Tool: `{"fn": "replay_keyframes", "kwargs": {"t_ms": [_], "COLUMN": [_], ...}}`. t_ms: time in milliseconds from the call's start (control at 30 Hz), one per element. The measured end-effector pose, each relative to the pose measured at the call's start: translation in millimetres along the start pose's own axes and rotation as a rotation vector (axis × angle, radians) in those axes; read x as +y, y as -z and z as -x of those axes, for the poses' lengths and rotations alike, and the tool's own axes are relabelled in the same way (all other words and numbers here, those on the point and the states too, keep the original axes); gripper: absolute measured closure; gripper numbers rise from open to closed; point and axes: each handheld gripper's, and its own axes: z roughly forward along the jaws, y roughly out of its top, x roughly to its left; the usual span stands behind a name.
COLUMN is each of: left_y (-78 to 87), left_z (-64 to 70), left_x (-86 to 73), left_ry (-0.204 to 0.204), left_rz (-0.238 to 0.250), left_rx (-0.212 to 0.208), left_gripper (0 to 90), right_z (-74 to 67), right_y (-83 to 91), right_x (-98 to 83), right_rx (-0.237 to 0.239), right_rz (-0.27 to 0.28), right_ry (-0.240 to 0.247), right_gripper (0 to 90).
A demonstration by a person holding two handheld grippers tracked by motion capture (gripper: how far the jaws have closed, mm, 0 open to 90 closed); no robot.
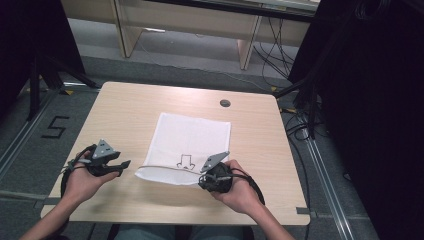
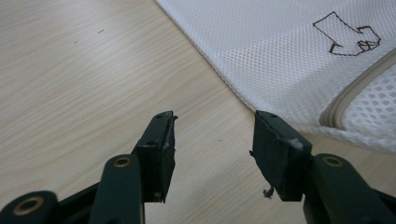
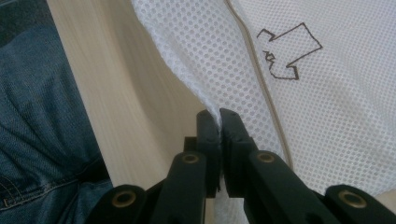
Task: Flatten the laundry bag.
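Note:
A white mesh bag [image 1: 192, 137] lies flat at the middle of the wooden table [image 1: 125, 110], with a black outline drawing [image 1: 186, 161] and a beige zipper [image 1: 160, 167] near its front edge. My right gripper [image 1: 203, 181] is at the bag's near right corner, jaws shut on the mesh edge [image 3: 205, 100]. In the right gripper view the right gripper [image 3: 218, 116] pinches the fabric just left of the zipper [image 3: 257, 60]. My left gripper [image 1: 124, 168] rests left of the bag. The left gripper [image 2: 215, 122] is open over bare wood, with the bag [image 2: 280, 46] apart from its fingertips.
A round dark hole [image 1: 225, 103] sits in the tabletop behind the bag. The person's jeans [image 3: 37, 116] show past the table's near edge. Black stands [image 1: 40, 70] and cables [image 1: 300, 125] flank the table; a wooden shelf unit [image 1: 190, 25] stands behind.

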Motion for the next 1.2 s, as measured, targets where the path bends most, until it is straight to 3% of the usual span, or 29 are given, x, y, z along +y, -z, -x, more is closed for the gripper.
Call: {"fn": "replay_keyframes", "kwargs": {"t_ms": [33,67,433,467,600,1000,1033,1100,1133,1167,1200], "left_y": [1.2,1.8,1.8,1.7,1.8,0.8,1.3,-1.5,1.0,0.4,0.5], "left_z": [-1.2,-2.1,0.3,0.4,0.8,2.7,1.6,5.2,2.2,3.5,3.5], "left_x": [0.2,0.5,1.2,1.4,1.6,1.4,2.0,1.4,2.0,1.7,1.8], "left_ry": [-0.021,-0.039,-0.044,-0.045,-0.049,-0.040,-0.062,-0.011,-0.058,-0.043,-0.054], "left_rz": [-0.019,-0.031,-0.022,-0.022,-0.022,-0.023,-0.026,0.012,-0.024,-0.016,-0.018], "left_rx": [-0.001,-0.003,-0.010,-0.010,-0.011,-0.025,-0.023,-0.031,-0.034,-0.033,-0.028], "left_gripper": [48.5,48.5,48.7,48.7,48.7,48.8,48.9,48.9,48.8,48.8,48.8], "right_z": [1.5,1.4,3.6,2.8,5.7,3.0,3.4,3.3,3.1,3.3,1.6], "right_y": [-0.5,0.2,-4.9,-4.0,-5.9,-14.1,-15.0,-16.8,-17.3,-18.7,-18.5], "right_x": [-0.9,-2.2,-13.7,-14.7,-18.5,-30.9,-31.5,-33.4,-34.2,-35.2,-36.0], "right_rx": [-0.002,0.001,-0.001,0.000,-0.006,0.016,0.013,0.018,0.022,0.025,0.022], "right_rz": [0.006,-0.001,-0.017,-0.026,-0.024,-0.062,-0.060,-0.064,-0.067,-0.068,-0.079], "right_ry": [0.020,0.004,-0.007,-0.027,-0.014,-0.046,-0.034,-0.029,-0.033,-0.028,-0.051], "right_gripper": [88.1,88.2,87.9,87.9,87.7,86.8,86.7,86.5,86.4,86.4,86.2]}}
